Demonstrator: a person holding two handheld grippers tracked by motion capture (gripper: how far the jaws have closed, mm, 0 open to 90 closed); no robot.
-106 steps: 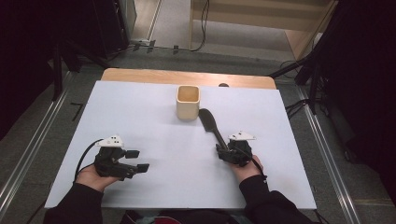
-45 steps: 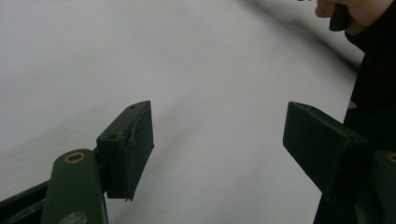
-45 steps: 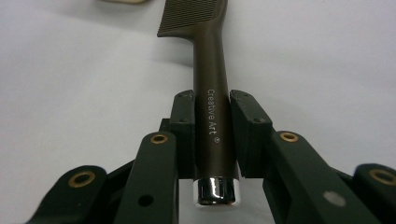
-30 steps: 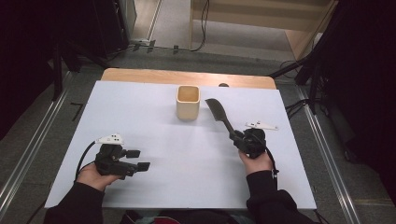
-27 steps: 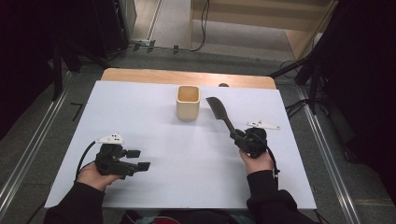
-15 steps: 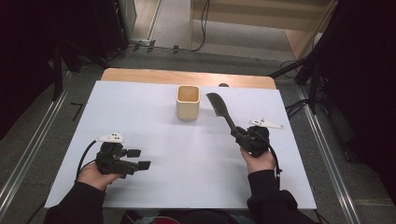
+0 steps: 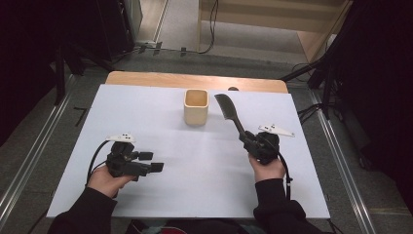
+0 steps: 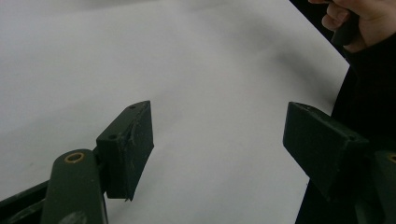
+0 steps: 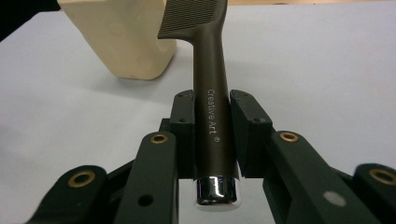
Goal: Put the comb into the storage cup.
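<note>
Your left hand-held gripper (image 7: 146, 163) sits low at the near left, its 2 jaws spread wide with nothing between them, pointing toward your right side. Your right hand-held gripper (image 7: 246, 139) is raised at the right, angled forward and leftward, its 2 jaws clamped tight. Both forearms wear dark sleeves.

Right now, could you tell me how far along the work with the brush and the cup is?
Done: the right hand-held gripper is shut on the brush handle, lifted beside the cup. In hand: carrying it. Left: probably placing it in the cup, which looks empty. The left hand-held gripper rests open.
</note>
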